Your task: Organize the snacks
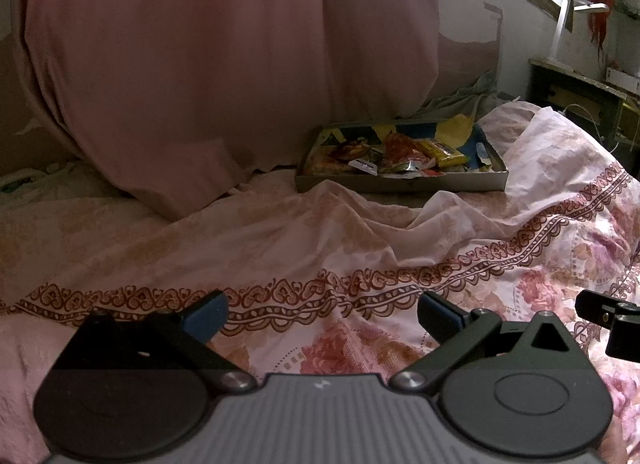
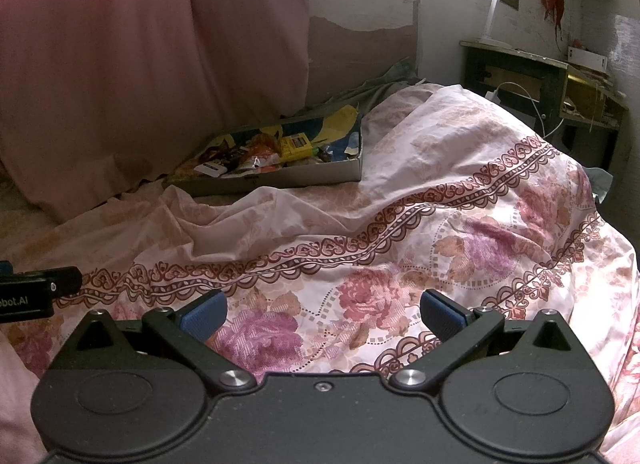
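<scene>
Left gripper [image 1: 322, 318] and right gripper [image 2: 323, 316] side by side low over the floral bedsheet [image 2: 400, 232], jaws of both spread wide apart, nothing between the blue pads [image 2: 204, 314]. Shallow cardboard tray [image 1: 400, 181] well ahead, resting on the bed against the pink curtain [image 1: 200, 63], near the wall edge. Snack packets [image 1: 394, 153] heaped inside, a yellow pack [image 1: 442, 151] toward its right side. Desk [image 2: 520, 63] with white lamp [image 2: 500, 3] far right.

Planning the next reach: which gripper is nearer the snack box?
Neither clearly. The left gripper and right gripper are side by side, jaws open and empty, both well short of the snack box across the floral bedsheet; the box lies ahead-right of the left, ahead-left of the right.
</scene>
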Demonstrator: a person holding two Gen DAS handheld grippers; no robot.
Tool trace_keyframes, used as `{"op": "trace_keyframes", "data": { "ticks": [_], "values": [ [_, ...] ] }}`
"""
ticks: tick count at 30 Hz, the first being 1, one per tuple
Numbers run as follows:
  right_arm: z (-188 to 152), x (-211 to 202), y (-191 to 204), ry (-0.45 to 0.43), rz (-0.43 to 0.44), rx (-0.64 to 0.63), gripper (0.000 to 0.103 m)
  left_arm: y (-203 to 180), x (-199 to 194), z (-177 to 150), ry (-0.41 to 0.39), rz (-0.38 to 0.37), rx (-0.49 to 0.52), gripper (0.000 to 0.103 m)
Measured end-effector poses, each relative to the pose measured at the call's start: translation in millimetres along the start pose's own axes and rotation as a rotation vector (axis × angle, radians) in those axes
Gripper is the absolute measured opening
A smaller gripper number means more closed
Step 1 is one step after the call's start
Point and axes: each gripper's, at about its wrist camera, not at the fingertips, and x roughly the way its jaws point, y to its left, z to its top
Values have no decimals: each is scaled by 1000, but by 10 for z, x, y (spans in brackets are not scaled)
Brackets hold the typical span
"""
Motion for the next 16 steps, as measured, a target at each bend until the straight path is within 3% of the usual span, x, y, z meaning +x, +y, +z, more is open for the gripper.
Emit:
{"op": "trace_keyframes", "data": {
  "ticks": [16],
  "values": [
    [-21,-12,-20,3,-3,-2,102,-12,3,7,15,-7,3,103]
  ]
}}
